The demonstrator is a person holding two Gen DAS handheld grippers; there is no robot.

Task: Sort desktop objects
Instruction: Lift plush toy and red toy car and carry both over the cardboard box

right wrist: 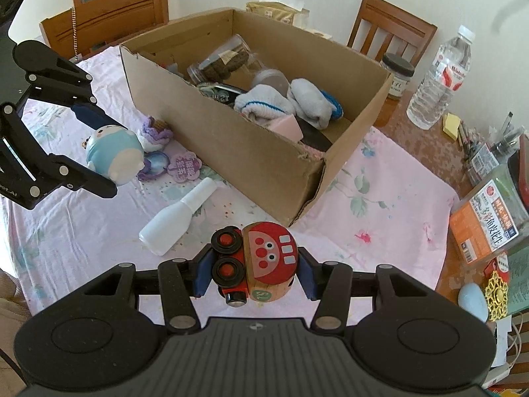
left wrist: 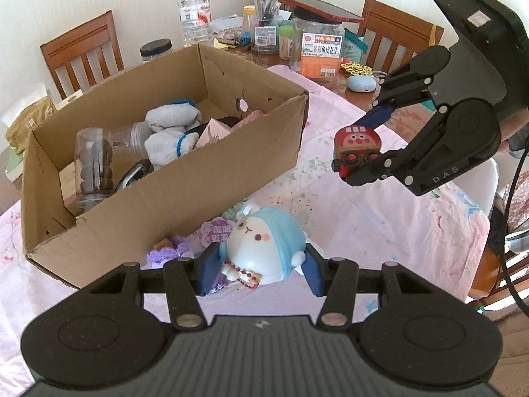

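Note:
My left gripper [left wrist: 259, 273] is shut on a blue and white round animal toy [left wrist: 264, 248], held above the pink cloth; the toy also shows in the right wrist view [right wrist: 112, 152]. My right gripper [right wrist: 253, 276] is shut on a red wooden toy train [right wrist: 261, 261], held above the cloth; the train also shows in the left wrist view [left wrist: 355, 150]. An open cardboard box [left wrist: 198, 178] stands on the table with grey socks [left wrist: 172, 129], a plastic jar [left wrist: 96, 162] and other items inside. A white bottle [right wrist: 178, 215] lies on the cloth before the box.
Purple trinkets [right wrist: 165, 158] lie beside the box. Beyond the cloth stand a water bottle [right wrist: 439, 79], a snack jar [right wrist: 489, 215], a dark-lidded jar [right wrist: 396, 76], pens and clutter. Wooden chairs [left wrist: 82, 53] surround the table.

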